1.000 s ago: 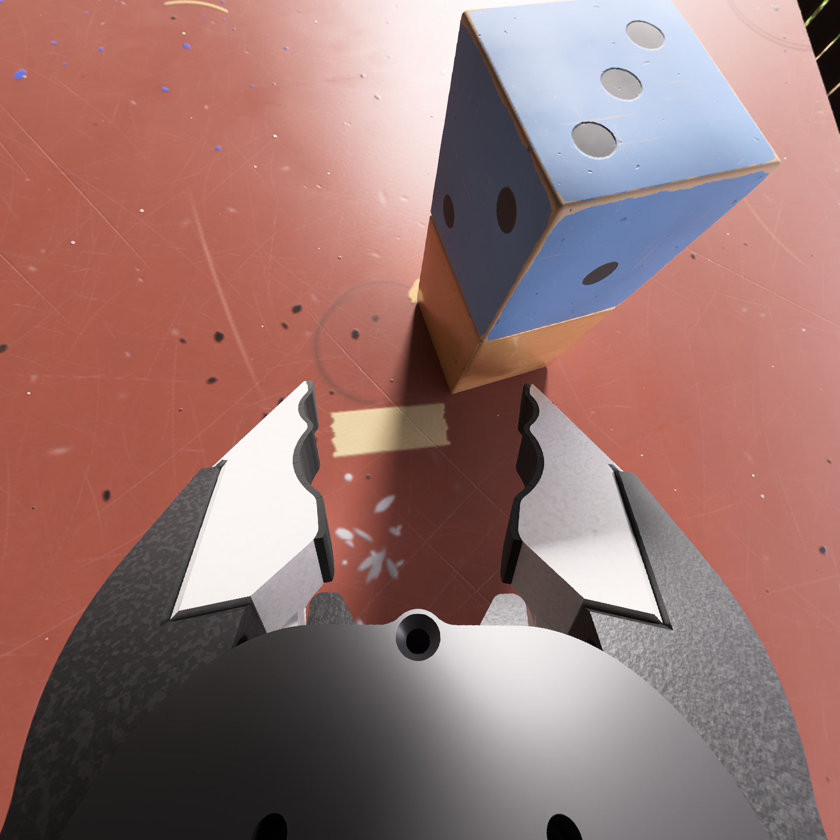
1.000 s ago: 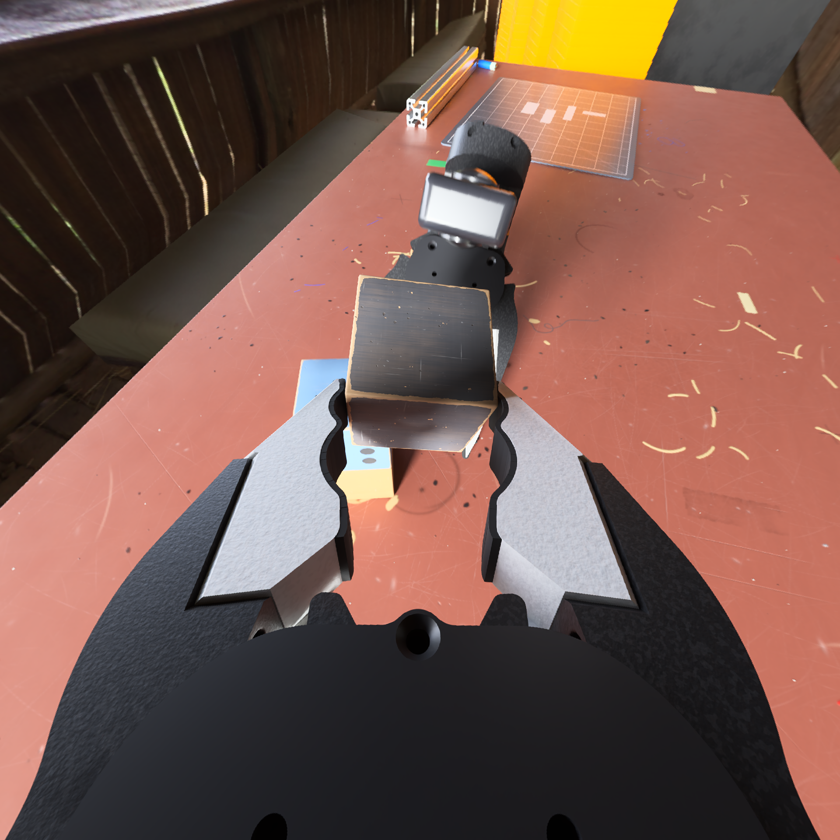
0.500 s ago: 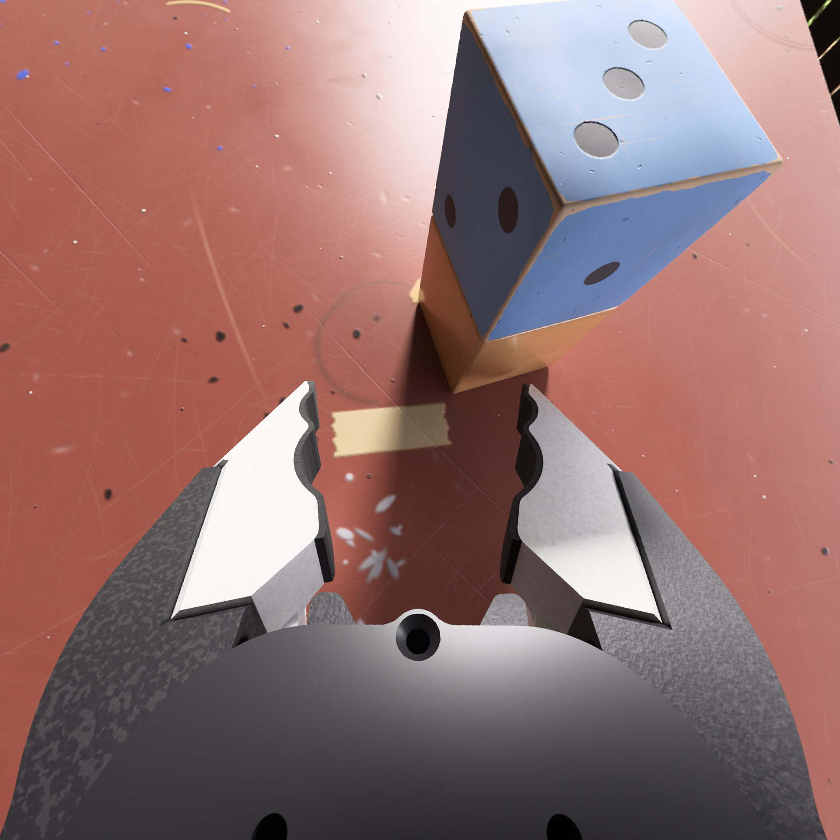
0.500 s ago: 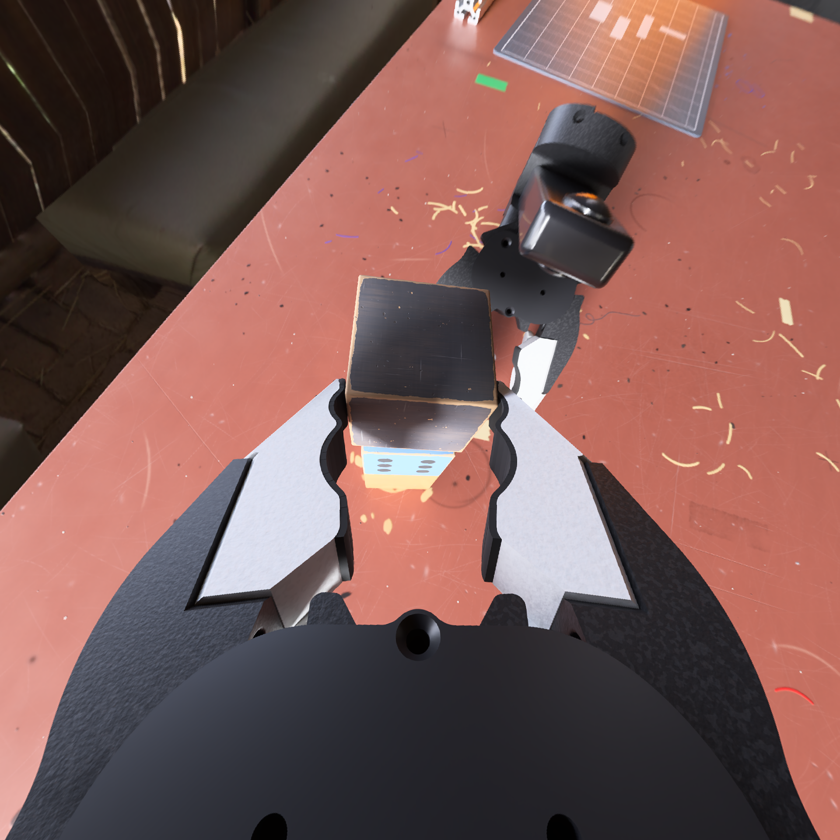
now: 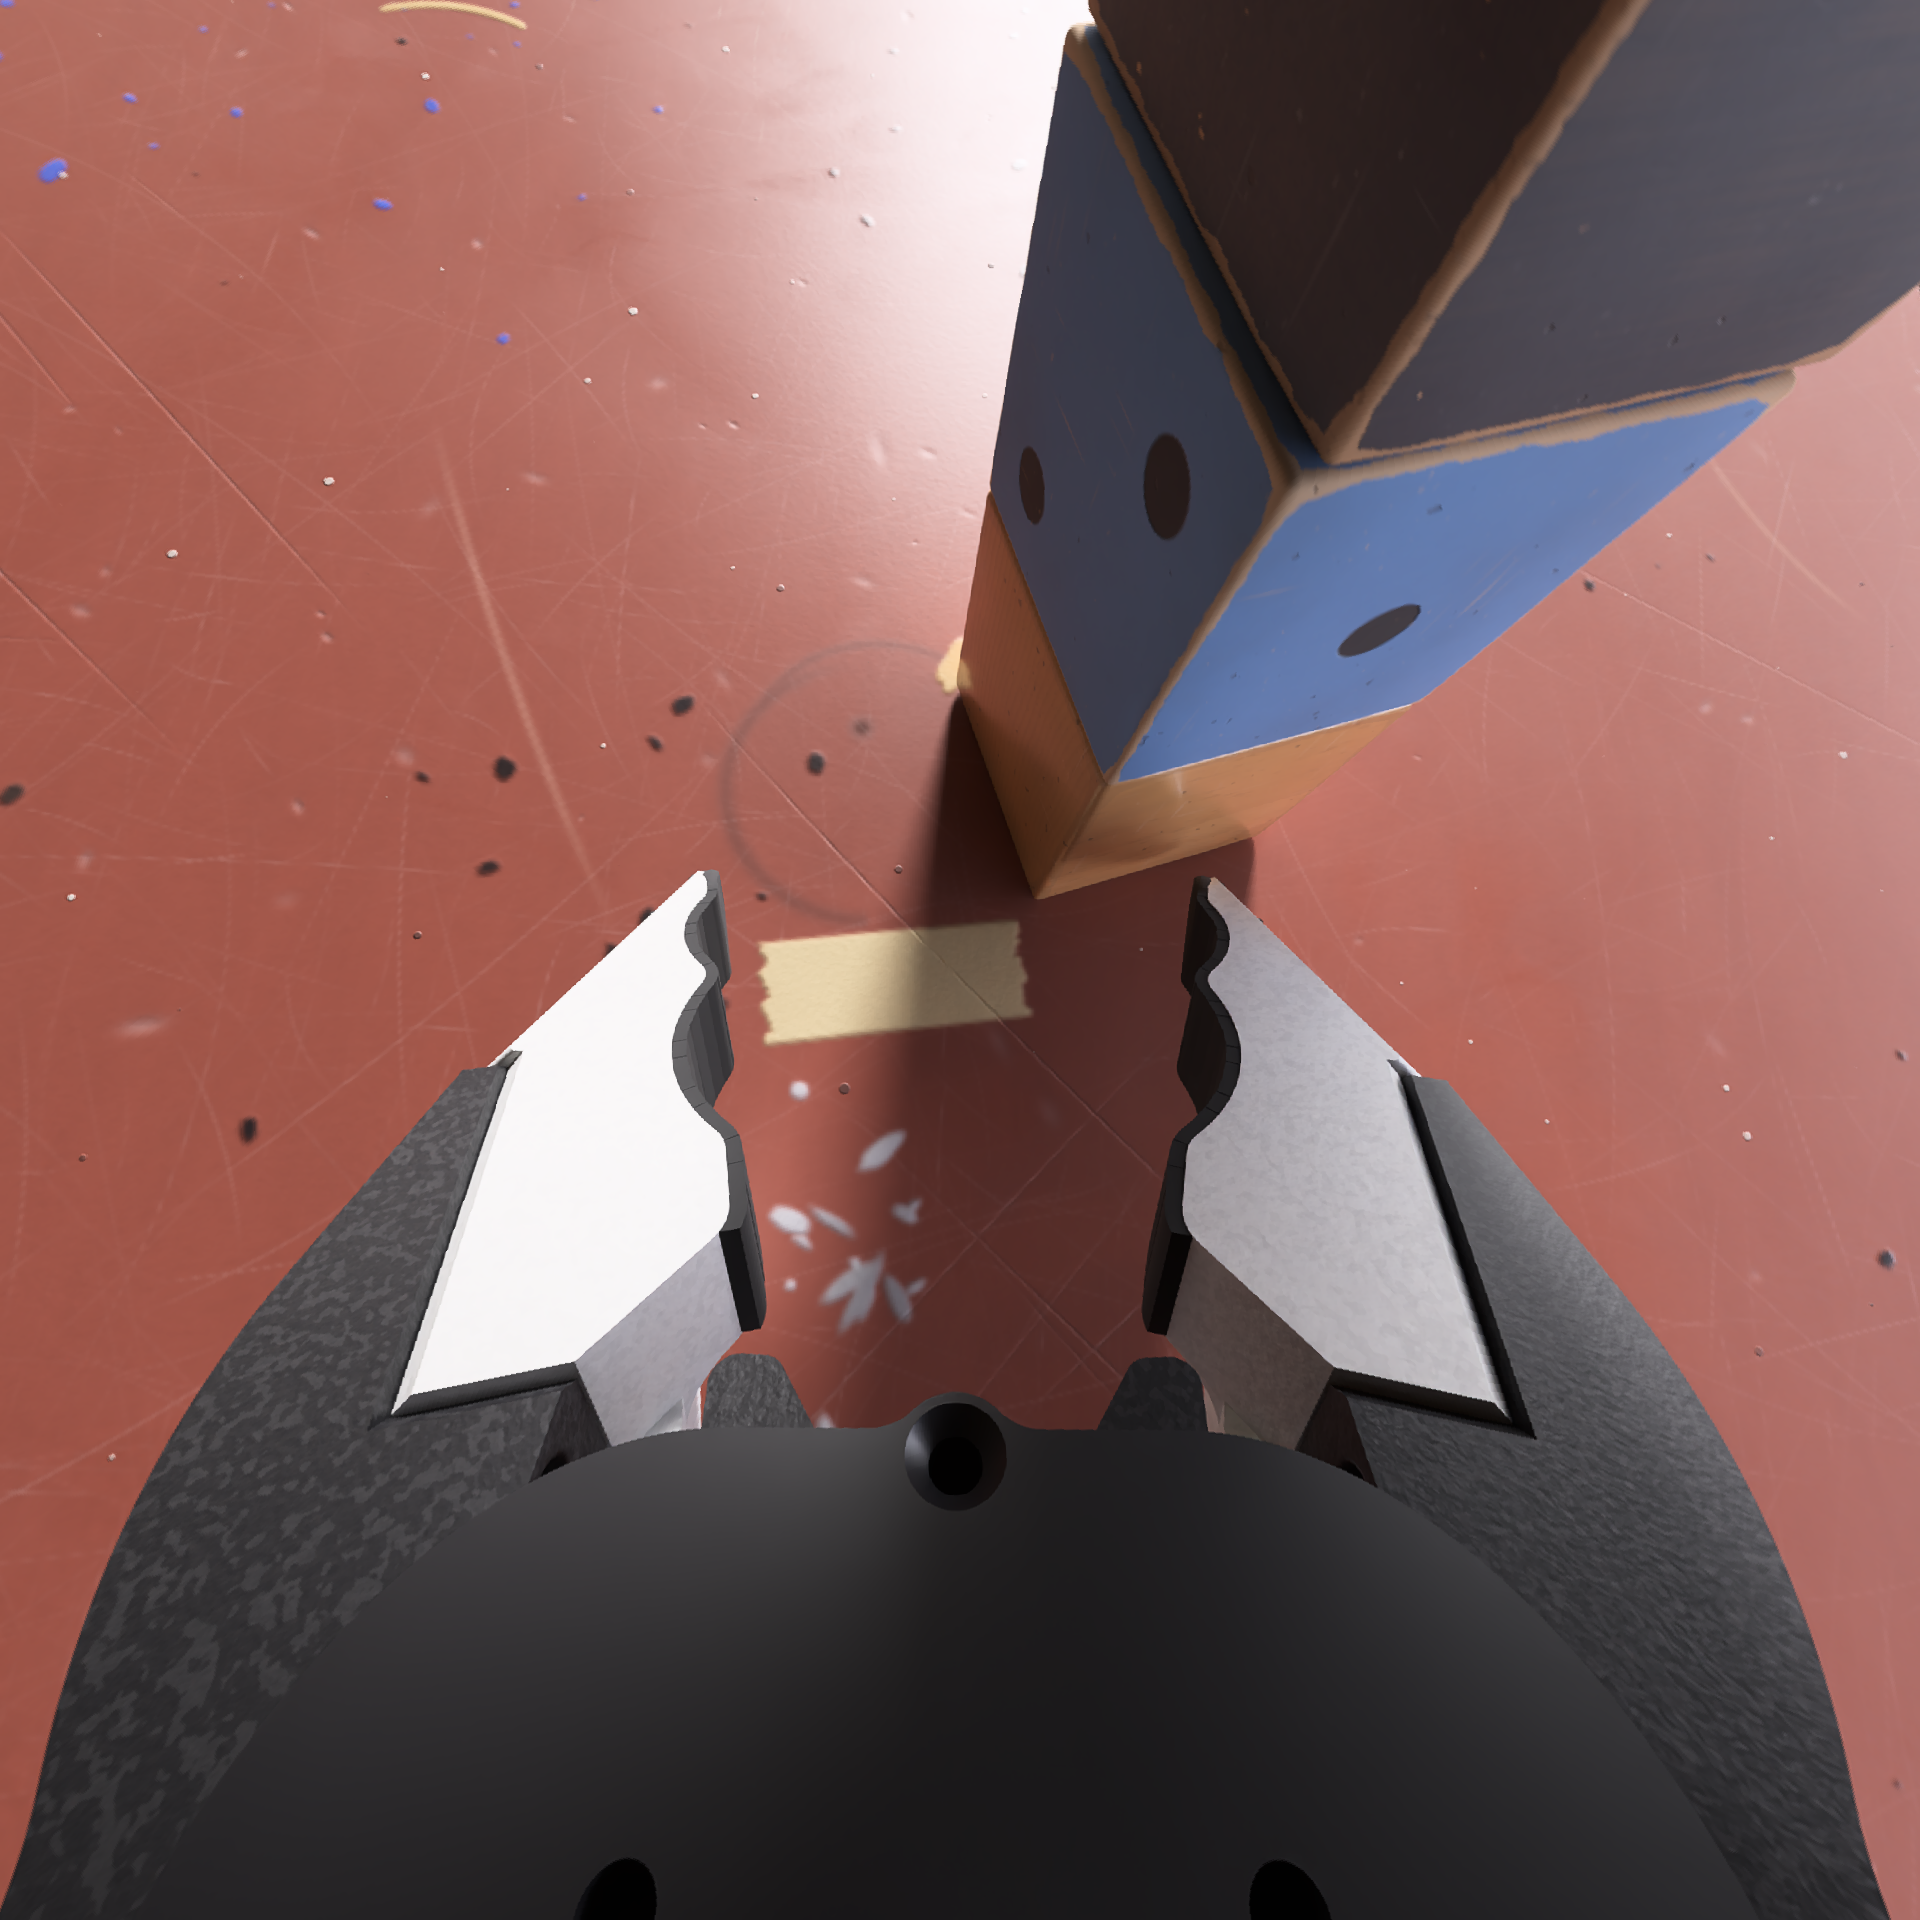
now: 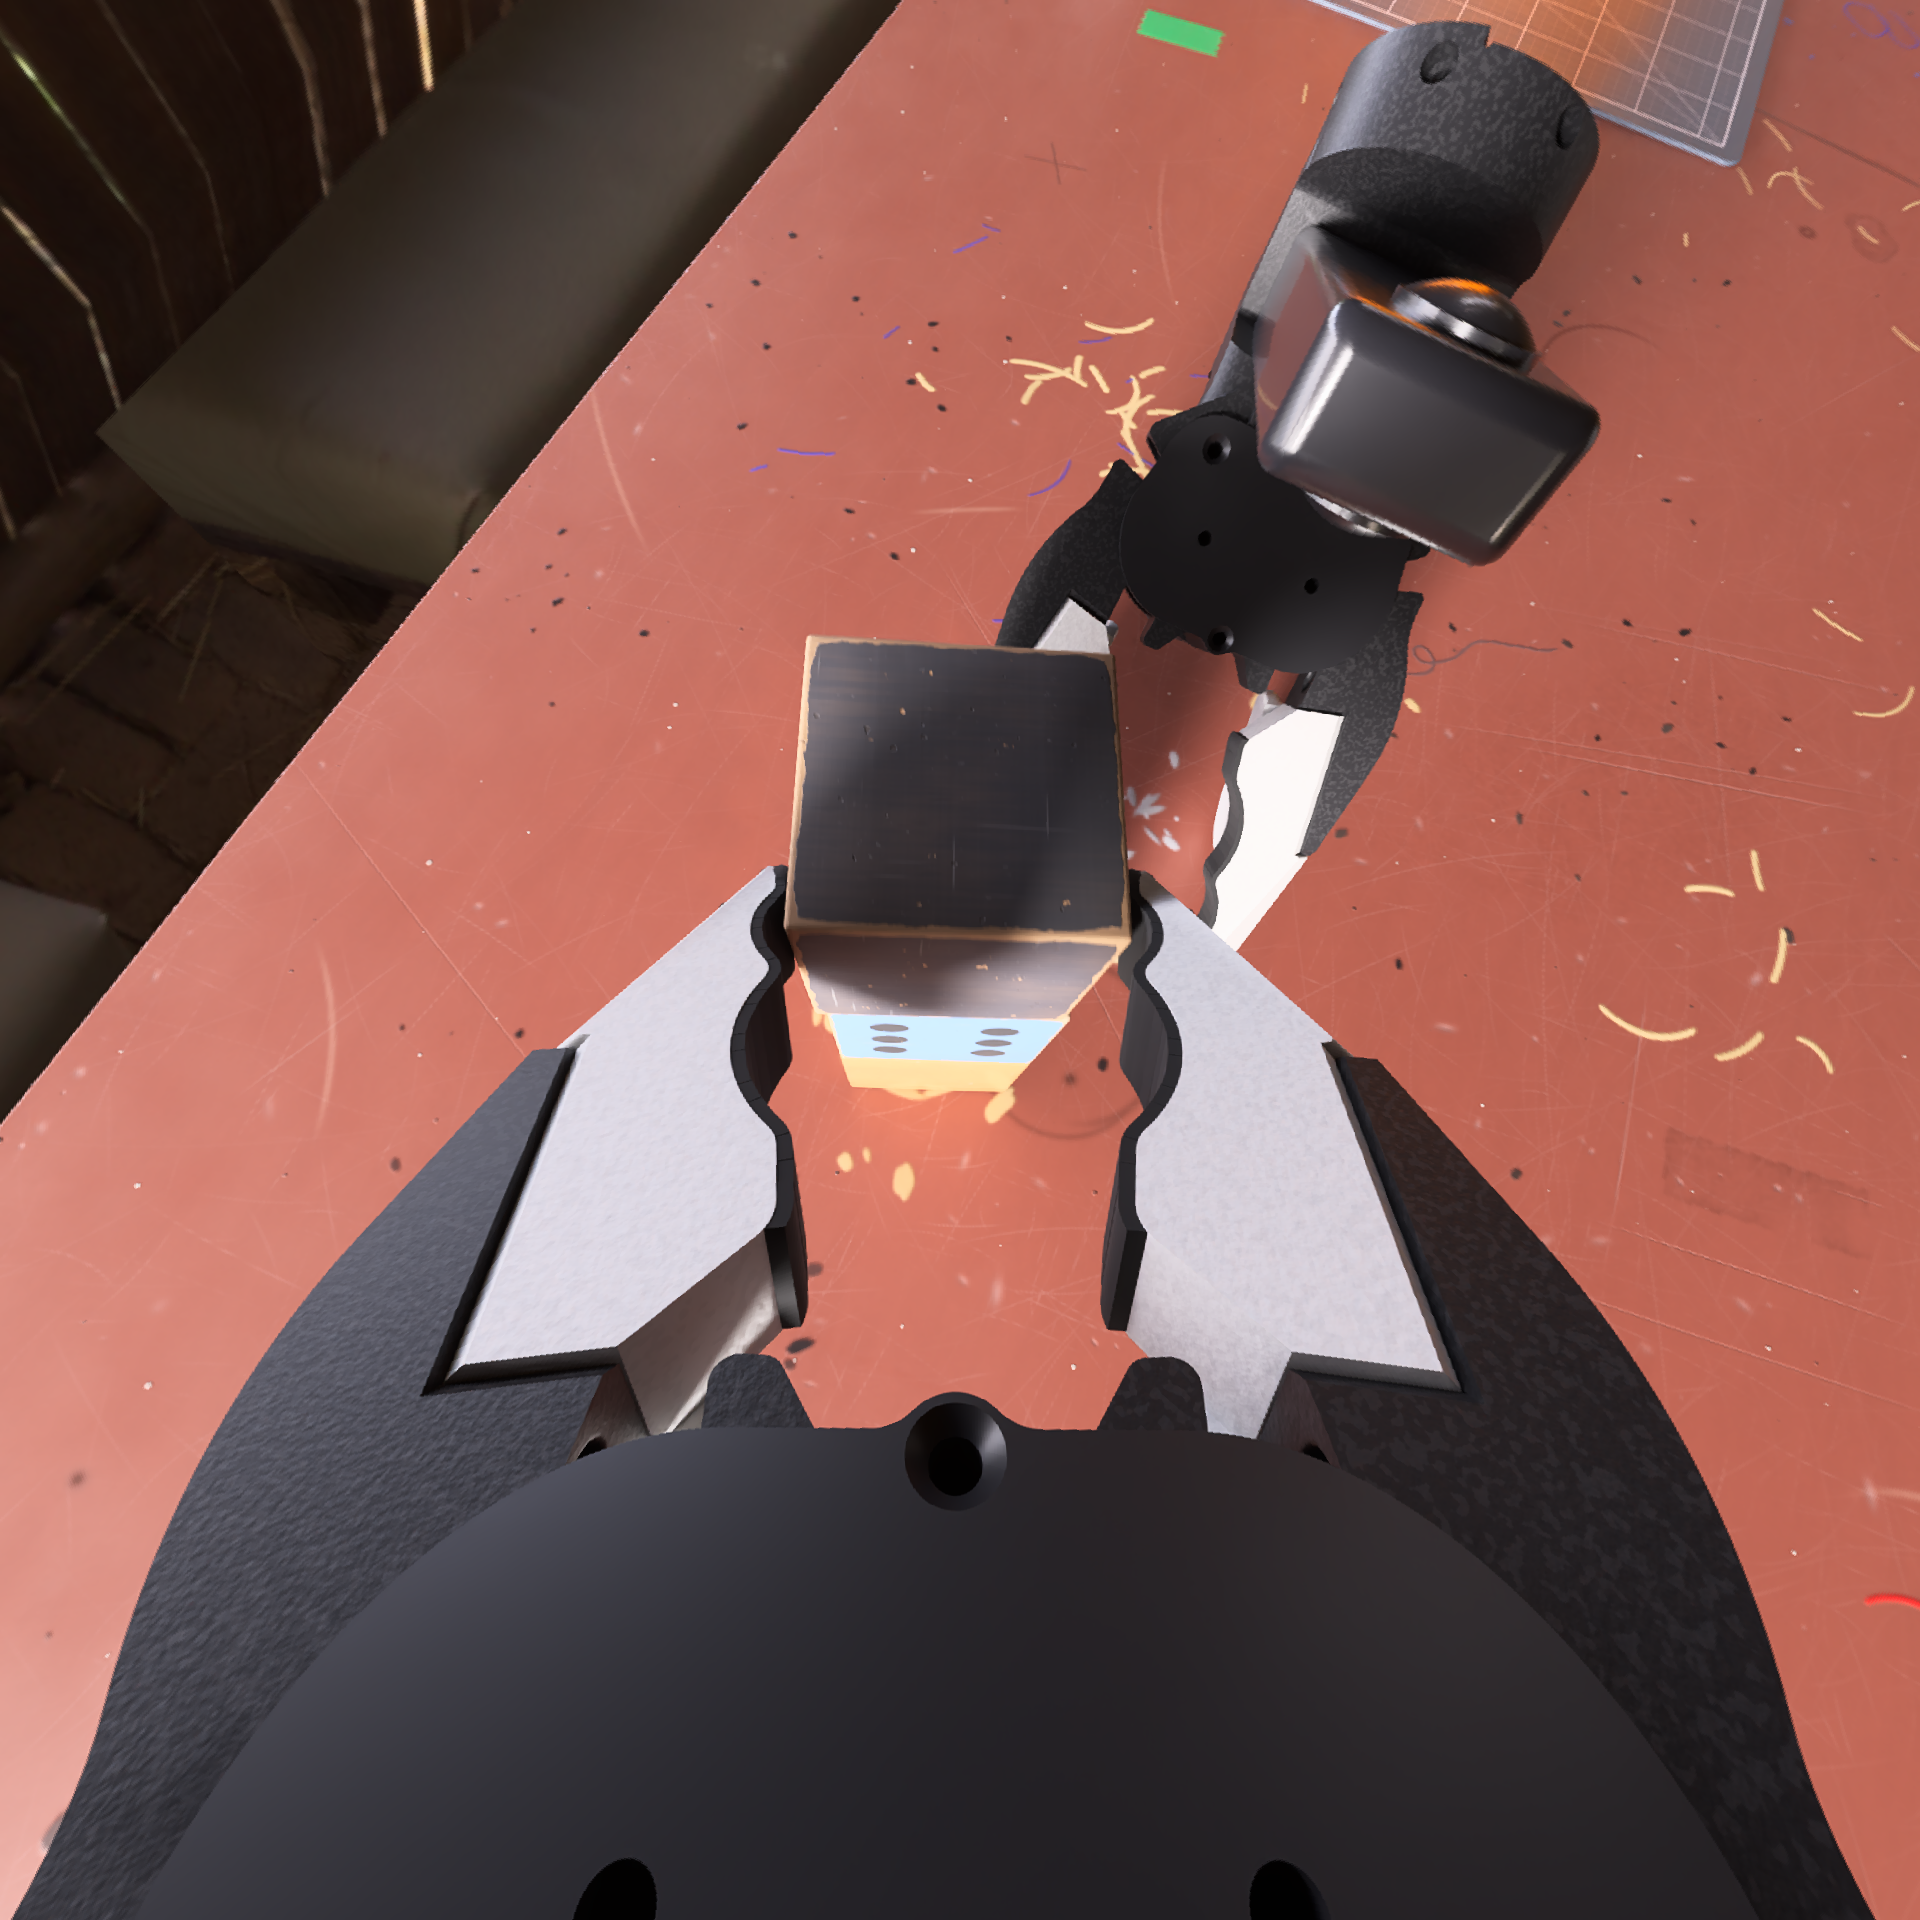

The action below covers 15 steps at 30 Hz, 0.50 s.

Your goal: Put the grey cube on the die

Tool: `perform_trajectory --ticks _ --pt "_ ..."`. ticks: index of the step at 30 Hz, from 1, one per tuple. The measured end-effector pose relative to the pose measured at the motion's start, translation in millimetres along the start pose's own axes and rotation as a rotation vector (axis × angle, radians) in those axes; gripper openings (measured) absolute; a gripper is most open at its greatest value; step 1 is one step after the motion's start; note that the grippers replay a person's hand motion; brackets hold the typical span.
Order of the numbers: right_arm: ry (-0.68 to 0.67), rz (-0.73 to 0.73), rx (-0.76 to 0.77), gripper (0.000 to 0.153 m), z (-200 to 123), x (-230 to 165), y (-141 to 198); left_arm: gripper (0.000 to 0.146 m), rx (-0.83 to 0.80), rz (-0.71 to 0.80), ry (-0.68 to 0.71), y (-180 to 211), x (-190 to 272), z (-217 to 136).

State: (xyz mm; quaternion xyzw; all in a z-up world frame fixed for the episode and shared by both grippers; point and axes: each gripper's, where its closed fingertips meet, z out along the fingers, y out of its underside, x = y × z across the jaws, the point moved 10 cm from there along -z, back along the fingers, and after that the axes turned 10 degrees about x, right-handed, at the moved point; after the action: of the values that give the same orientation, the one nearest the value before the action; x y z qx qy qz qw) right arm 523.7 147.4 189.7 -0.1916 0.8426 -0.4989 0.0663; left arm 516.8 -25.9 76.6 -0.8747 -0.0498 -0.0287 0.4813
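The dark grey cube (image 6: 956, 790) is held between the fingertips of my right gripper (image 6: 956, 914), which is shut on it. Directly under it is the blue die (image 6: 940, 1039), which stands on an orange block (image 6: 925, 1078). In the left wrist view the grey cube (image 5: 1507, 208) covers the top face of the die (image 5: 1351, 582), above the orange block (image 5: 1164, 821); I cannot tell whether they touch. My left gripper (image 5: 956, 914) is open and empty, low over the table just short of the stack. It also shows in the right wrist view (image 6: 1278, 582).
A strip of tan tape (image 5: 894, 982) lies on the red table between my left fingertips. A grid mat (image 6: 1579, 62) and a green tape mark (image 6: 1179, 31) lie at the far end. The table's left edge (image 6: 416, 623) drops to a dark bench. Wood shavings are scattered at the right.
My right gripper has carried the grey cube forward and down over the die, and the cube now hides the die's top face in the left wrist view. My left gripper has not moved.
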Motion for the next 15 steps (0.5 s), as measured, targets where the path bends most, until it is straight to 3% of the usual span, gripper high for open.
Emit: perform_trajectory --ticks 7,12,15 --pt "0.026 -0.032 0.059 0.080 -14 -3 -7 0.089 0.001 -0.002 0.002 0 0 0" --pt "0.067 -0.040 0.329 0.078 -46 3 -13 0.090 0.000 -0.001 0.003 1 0 -1" --pt "0.189 0.038 0.458 0.080 -64 16 7 0.089 0.003 -0.009 0.001 3 -1 -5"
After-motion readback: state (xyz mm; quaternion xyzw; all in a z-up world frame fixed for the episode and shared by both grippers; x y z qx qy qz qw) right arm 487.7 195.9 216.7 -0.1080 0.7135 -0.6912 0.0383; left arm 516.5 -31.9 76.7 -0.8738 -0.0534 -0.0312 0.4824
